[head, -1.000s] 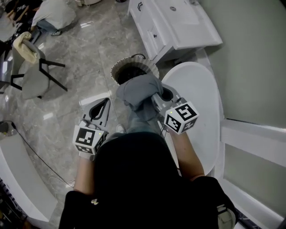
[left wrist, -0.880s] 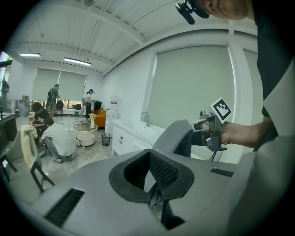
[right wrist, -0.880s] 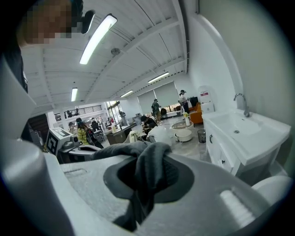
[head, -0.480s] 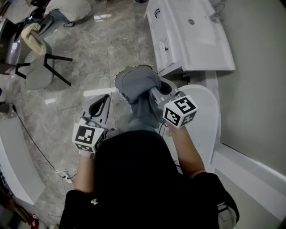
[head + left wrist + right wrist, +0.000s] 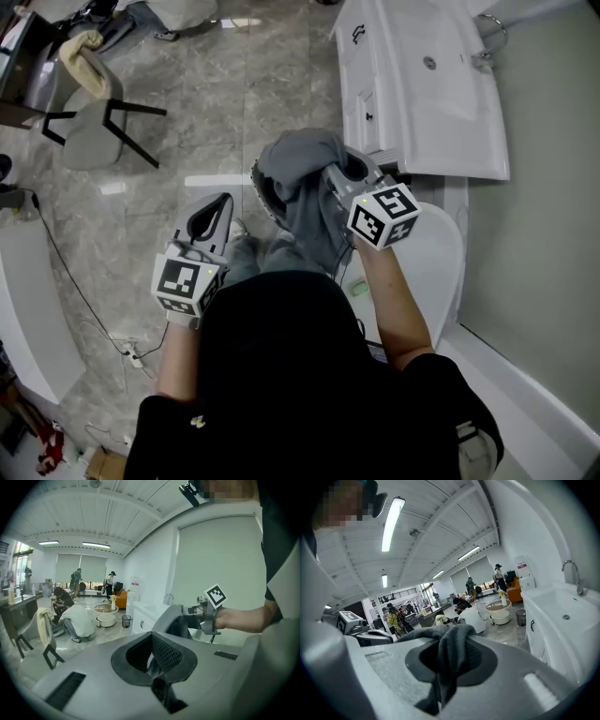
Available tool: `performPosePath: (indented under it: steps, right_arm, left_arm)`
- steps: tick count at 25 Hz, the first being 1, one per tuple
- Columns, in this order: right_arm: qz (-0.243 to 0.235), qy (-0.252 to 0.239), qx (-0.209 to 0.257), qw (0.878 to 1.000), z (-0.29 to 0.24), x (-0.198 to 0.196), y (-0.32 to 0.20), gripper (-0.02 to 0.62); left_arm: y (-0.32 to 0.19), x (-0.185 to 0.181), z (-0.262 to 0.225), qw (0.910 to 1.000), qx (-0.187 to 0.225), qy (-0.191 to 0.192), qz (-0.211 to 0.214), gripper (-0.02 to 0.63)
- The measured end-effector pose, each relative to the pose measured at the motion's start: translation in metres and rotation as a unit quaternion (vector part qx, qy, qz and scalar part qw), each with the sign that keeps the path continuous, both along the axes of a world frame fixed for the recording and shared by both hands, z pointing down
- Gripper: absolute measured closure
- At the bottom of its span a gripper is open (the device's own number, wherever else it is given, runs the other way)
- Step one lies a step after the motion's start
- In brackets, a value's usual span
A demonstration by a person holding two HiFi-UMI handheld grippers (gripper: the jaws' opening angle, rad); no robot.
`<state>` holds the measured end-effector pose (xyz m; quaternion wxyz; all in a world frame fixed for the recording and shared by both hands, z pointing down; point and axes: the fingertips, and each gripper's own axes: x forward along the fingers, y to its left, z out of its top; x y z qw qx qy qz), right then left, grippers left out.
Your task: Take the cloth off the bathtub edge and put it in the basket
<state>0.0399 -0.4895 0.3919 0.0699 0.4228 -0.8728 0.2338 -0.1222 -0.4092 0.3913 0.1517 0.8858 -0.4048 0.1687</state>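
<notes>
We have the grey cloth (image 5: 298,169) clamped by a bunched fold in the right gripper (image 5: 330,180), hanging over the basket (image 5: 260,193) rim; we judge it soft, light, limp; left gripper (image 5: 210,217) jaws together, holding nothing.

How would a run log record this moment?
right hand-held gripper: shut on grey fabric cloth | left hand-held gripper: shut, empty | cloth: over white ribbed basket

Near: left tool (image 5: 155,663) jaws together, empty; at right, right tool (image 5: 191,620) gripping grey cloth (image 5: 171,623).
</notes>
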Motion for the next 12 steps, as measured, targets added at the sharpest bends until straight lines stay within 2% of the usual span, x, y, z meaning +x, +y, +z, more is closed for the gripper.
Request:
performPosePath:
  steps: [12]
  right_arm:
    - [0.007, -0.001, 0.003, 1.0, 0.01, -0.049, -0.076, 0.554]
  left_arm:
    - [-0.062, -0.055, 0.005, 0.9999, -0.012, -0.002, 0.004, 0.594]
